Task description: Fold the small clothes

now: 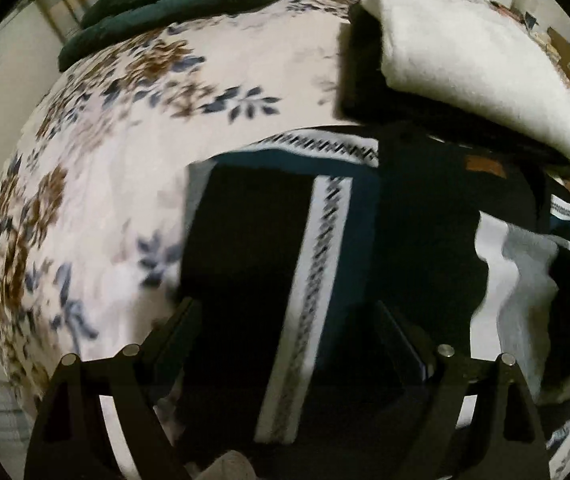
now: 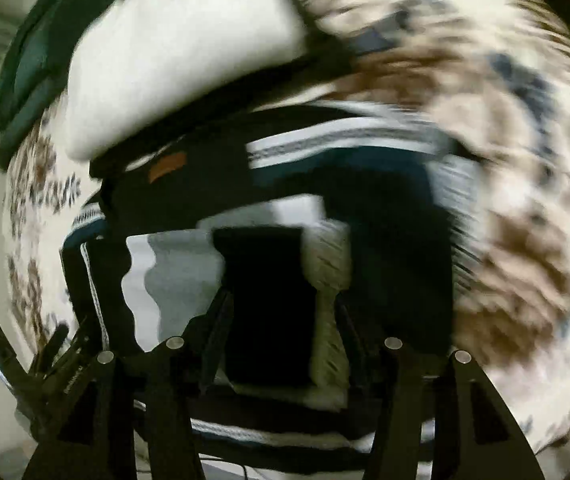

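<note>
Black fingers [image 1: 193, 316] of both grippers point down at dark clothes on a floral bed [image 1: 97, 184].

Left gripper [image 1: 285, 320] stands wide apart, empty, over a folded dark garment [image 1: 253, 264] whose white patterned band [image 1: 309, 280] runs near to far between the fingers. Right gripper [image 2: 281, 312] is partly apart over a dark fold [image 2: 265, 304]; blur hides whether it grips. More clothes lie to the right; a white towel [image 1: 465, 64] sits beyond.

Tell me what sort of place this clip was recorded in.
Probably a bedroom: the work surface looks like a bed under a floral sheet, with a green quilt bunched at its far edge and a stack of folded clothes on it.
</note>
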`<state>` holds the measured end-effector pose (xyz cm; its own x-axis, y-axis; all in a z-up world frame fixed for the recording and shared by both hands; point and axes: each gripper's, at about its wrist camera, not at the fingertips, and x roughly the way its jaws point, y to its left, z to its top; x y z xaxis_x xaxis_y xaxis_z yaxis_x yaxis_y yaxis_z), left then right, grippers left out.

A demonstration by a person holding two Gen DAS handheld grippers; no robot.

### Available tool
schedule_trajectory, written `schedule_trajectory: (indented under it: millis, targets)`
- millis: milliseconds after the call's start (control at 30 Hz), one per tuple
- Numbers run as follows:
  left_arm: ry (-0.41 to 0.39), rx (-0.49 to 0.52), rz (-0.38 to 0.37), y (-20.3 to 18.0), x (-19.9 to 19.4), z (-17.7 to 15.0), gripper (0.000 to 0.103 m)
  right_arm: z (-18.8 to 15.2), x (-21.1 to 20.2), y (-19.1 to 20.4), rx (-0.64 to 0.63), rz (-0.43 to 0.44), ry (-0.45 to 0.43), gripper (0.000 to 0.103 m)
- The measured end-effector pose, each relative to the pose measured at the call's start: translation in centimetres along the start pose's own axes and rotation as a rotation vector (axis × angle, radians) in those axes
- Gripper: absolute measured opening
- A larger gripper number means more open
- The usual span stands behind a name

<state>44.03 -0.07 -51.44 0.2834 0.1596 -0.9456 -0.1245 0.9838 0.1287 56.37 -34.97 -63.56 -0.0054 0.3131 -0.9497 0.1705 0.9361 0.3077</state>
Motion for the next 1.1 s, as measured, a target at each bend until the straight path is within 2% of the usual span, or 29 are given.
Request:
schedule_trajectory:
  millis: [33,67,100,167,233,367,433,467,567,633,667,733,833,900,967,1033,1100]
  targets:
    - [-0.001,0.009,0.004,-0.4,0.6,0.6,0.088,0.8,1.4,0.0,-0.01,-0.001,0.023,0.055]
    - [-0.002,0.022,0.022,-0.8,1.4,1.2,0.088,1.9,2.6,0.2,-0.019,-0.039,0.024,0.054]
    - [0.004,0.034,0.032,-1.0,2.2,1.6,0.088,2.9,3.4,0.0,-0.029,-0.114,0.006,0.052]
    - [0.021,0.042,0.041,-0.9,3.4,2.2,0.089,4.2,3.1,-0.2,-0.03,-0.21,-0.043,0.05]
    - [0.018,0.038,0.041,-0.5,3.4,2.4,0.09,4.6,1.5,-0.8,0.004,-0.269,-0.093,0.05]
    - [-0.006,0.003,0.025,0.8,1.1,1.6,0.089,2.0,-3.5,-3.2,0.09,-0.148,-0.15,0.052]
    - [-0.006,-0.017,0.002,1.1,0.1,0.8,0.089,0.1,-4.1,-3.6,0.07,-0.132,-0.137,0.052]
    - [-0.005,-0.015,-0.003,1.0,-0.3,0.2,0.089,-0.8,-4.0,-3.8,0.049,-0.142,-0.118,0.052]
    - [0.03,0.04,0.029,-0.1,0.7,-1.3,0.089,-3.6,-2.0,-4.7,-0.009,-0.278,-0.055,0.052]
    - [0.075,0.045,0.031,-0.1,2.1,-2.2,0.09,-4.7,-0.7,-6.3,0.021,-0.342,-0.017,0.052]
    - [0.083,0.036,0.024,0.3,2.5,-2.3,0.09,-5.1,-0.5,-7.2,0.052,-0.344,-0.006,0.052]
    - [0.073,0.025,0.014,1.0,2.3,-2.2,0.089,-5.5,-1.0,-8.4,0.109,-0.283,0.0,0.052]
    - [0.031,0.012,-0.001,1.6,0.7,-1.8,0.089,-6.3,-3.7,-8.9,0.124,-0.243,-0.022,0.053]
    - [0.007,-0.002,-0.028,1.9,-1.0,-2.1,0.089,-7.6,-6.7,-9.4,0.125,-0.231,-0.036,0.059]
    - [-0.02,0.006,-0.045,1.7,-3.3,-3.0,0.089,-8.7,-9.2,-9.8,0.118,-0.211,-0.043,0.06]
    - [-0.037,0.029,-0.041,1.1,-5.5,-4.5,0.089,-9.8,-11.7,-10.6,0.107,-0.204,-0.053,0.066]
    - [-0.031,0.053,-0.045,0.1,-7.1,-6.4,0.089,-10.5,-13.3,-11.8,0.103,-0.189,-0.052,0.067]
